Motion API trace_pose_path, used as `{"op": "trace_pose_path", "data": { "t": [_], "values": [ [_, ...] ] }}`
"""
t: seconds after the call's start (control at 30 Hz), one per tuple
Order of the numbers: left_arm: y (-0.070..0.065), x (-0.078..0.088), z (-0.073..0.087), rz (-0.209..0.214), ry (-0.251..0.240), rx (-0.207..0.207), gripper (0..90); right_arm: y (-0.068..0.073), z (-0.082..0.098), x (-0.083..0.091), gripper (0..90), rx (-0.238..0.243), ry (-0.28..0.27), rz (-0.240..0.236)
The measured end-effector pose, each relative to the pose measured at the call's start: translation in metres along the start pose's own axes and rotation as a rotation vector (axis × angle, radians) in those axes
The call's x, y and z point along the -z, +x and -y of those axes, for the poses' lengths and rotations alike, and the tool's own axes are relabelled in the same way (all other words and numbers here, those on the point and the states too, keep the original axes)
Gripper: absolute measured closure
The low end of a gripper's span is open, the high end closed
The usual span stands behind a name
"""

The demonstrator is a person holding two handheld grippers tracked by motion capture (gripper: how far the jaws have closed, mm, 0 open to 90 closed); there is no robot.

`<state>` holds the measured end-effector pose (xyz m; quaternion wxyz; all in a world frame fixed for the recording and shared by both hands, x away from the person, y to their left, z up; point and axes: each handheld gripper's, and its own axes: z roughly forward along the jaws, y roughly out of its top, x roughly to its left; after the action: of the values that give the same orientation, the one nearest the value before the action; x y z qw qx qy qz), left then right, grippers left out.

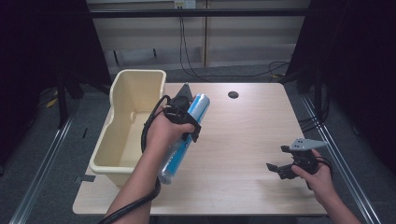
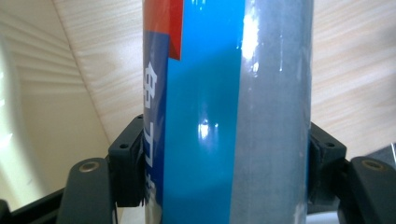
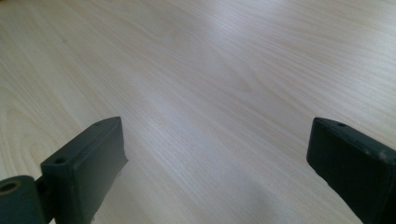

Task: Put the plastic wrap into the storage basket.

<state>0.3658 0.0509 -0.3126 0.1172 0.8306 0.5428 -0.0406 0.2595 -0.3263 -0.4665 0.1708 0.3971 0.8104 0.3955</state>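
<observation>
Left tool [image 1: 186,122]: clamped on the blue can [image 1: 198,105], lifted beside the bin [image 1: 122,135].
Right tool [image 1: 280,159]: jaws wide, nothing between, over the bare desk [image 1: 243,140].

Light falls from above on the pale counter [image 1: 243,140], while the room around it sinks into near-black. The blue can [image 2: 205,116] carries small white glints and looks soft up close. The right gripper's fingers [image 3: 88,163] are blurred, dim against the evenly lit wood.

wooden table [image 1: 243,140], cream tub [image 1: 126,121] (left edge)
</observation>
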Motion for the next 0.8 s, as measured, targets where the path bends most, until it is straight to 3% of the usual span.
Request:
{"op": "trace_pose_path", "data": {
  "t": [0.27,0.33,0.8],
  "values": [
    [0.006,0.023,0.002,0.006,-0.004,0.014,32.1,0.000,0.000,0.000,4.1,0.002,0.000,0.001],
    [0.009,0.028,0.003,0.006,0.006,0.002,32.1,0.000,0.000,0.000,4.1,-0.001,0.002,0.003],
    [0.026,0.067,0.012,0.001,-0.028,0.038,32.1,0.000,0.001,0.001,4.2,-0.009,0.007,0.009]
  ]
}}
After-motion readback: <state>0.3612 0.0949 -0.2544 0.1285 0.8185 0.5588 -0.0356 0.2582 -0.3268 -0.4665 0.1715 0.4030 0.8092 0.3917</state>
